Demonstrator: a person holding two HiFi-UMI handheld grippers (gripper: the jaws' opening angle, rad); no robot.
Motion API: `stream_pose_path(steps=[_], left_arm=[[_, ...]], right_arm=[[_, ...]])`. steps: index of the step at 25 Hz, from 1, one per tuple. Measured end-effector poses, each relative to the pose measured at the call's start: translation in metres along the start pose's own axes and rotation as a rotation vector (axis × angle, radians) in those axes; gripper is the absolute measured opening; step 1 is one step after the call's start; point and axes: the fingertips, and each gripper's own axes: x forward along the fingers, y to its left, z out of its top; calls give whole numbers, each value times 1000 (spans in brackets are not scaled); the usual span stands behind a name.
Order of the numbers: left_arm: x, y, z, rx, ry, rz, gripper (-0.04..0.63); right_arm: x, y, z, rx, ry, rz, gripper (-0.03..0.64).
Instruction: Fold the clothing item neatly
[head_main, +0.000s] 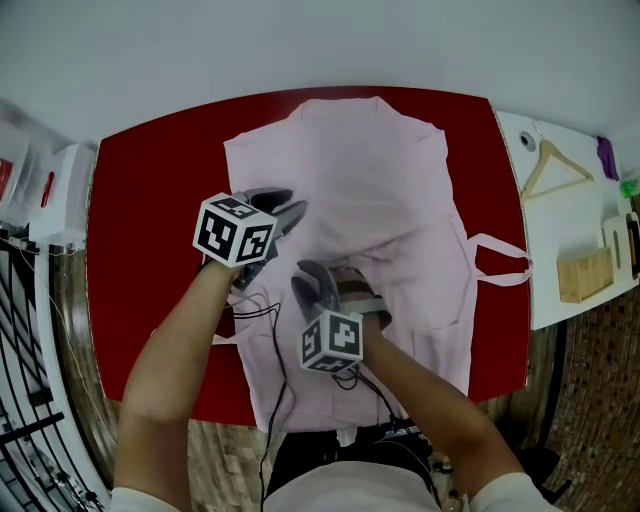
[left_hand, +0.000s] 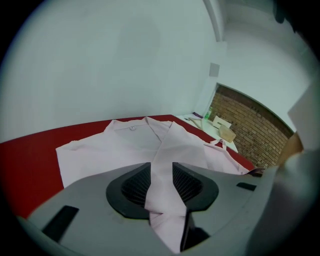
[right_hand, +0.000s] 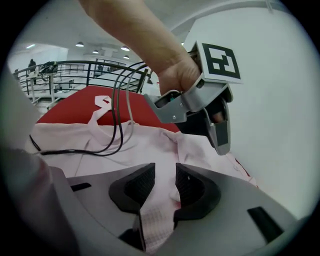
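Lying flat across the middle of the red table (head_main: 130, 200), the pink garment (head_main: 370, 180) has a flap folded inward. The left gripper (left_hand: 161, 175) and right gripper (right_hand: 164, 180) sit on that fold, jaws apart with slack cloth between them, seemingly to let it settle. No readable writing shows.

A wooden hanger (head_main: 553, 165) is lying near the far edge of the white side table (head_main: 572, 218); a wooden box (head_main: 585, 274) is sitting toward its near edge, beside the red table (head_main: 150, 180).
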Motion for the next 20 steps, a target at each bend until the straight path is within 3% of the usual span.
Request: stream_pose_path(steps=[4,13,20], left_arm=[[-6,-7,-2,14,3,-2,117],[-68,-29,-16,-58,-118,9,117],[-134,-36,-55,-145,-203,53,117]], right_arm=[[-10,-1,1,14,-16,-6,109],[-34,2,-10,82,29,-31,108],[-42,26,11,101,39,-19,109]])
